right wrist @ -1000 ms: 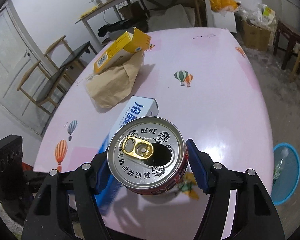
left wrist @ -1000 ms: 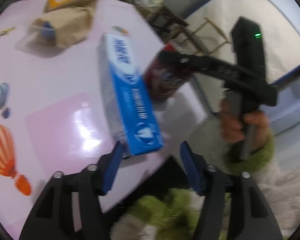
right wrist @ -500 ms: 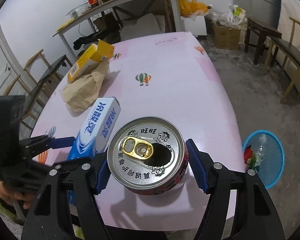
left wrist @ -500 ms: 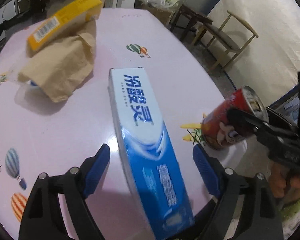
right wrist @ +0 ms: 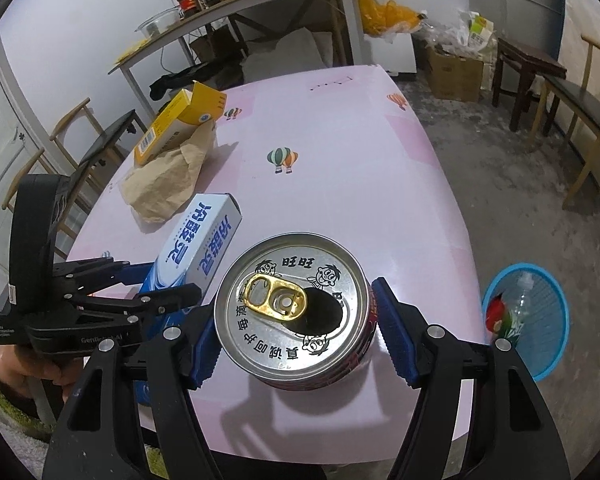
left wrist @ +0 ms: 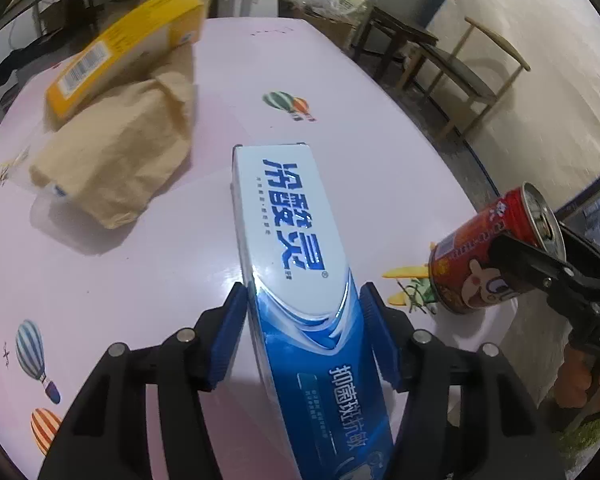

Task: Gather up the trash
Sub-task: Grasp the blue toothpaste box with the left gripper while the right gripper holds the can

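A long blue-and-white toothpaste box lies on the pink table, running lengthwise between the fingers of my left gripper. Its jaws are closing, and both blue pads touch the box's sides. From the right wrist view, the same box sits in the left gripper at the left. My right gripper is shut on an opened red drink can, its pads on either side. In the left wrist view the can is tilted near the table's right edge.
A crumpled brown paper bag and a yellow carton lie further back on the table. A blue basket holding a bottle and wrappers stands on the floor to the right. Wooden chairs and a cluttered side table surround the spot.
The left gripper swung over the toothpaste box, lined up along it, spread wide, then closed onto its sides. The right gripper turned a little with the can, then stayed put.
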The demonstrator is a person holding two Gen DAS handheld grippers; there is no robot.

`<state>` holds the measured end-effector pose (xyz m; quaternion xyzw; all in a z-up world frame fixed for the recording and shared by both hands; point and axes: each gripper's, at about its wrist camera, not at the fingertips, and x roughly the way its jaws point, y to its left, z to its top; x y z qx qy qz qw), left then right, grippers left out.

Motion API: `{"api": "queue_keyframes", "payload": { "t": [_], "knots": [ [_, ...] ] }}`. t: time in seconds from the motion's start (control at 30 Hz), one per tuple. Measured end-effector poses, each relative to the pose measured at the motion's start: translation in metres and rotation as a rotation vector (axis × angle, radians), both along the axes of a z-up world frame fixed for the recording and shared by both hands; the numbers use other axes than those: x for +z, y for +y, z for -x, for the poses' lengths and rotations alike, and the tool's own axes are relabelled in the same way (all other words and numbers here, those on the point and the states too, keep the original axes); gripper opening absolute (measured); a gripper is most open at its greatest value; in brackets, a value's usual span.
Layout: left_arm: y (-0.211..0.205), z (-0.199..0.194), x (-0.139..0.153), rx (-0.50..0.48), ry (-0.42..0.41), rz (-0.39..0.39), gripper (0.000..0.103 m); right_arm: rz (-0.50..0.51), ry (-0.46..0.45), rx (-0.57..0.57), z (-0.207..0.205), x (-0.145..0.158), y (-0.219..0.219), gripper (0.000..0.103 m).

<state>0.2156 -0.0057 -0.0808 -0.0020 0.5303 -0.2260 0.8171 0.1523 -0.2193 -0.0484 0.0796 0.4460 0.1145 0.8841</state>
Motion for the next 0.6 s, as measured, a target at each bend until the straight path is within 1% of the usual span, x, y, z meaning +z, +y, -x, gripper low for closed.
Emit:
{"api": "queue_keyframes", "payload": {
  "t": [0.13,0.23,0.47,0.57,0.6],
  "knots": [
    [0.018,0.01,0.003,0.049,-0.001,-0.005,0.056,-0.009,0.0,0.031,0.002,0.001,0.005,0.065],
    [0.03,0.016,0.001,0.071,0.009,-0.016,0.056,0.009,-0.008,0.053,0.003,-0.001,0.012,0.065],
    [0.027,0.019,-0.001,0.06,0.001,-0.07,0.057,0.017,-0.009,0.057,0.0,-0.003,0.014,0.067],
    [0.023,0.018,-0.002,0.055,0.002,-0.078,0.058,0.034,-0.013,0.061,0.002,-0.003,0.016,0.072],
    [0.023,0.018,-0.002,0.053,0.003,-0.076,0.058,0.04,-0.014,0.061,0.003,-0.004,0.017,0.072]
  ]
}}
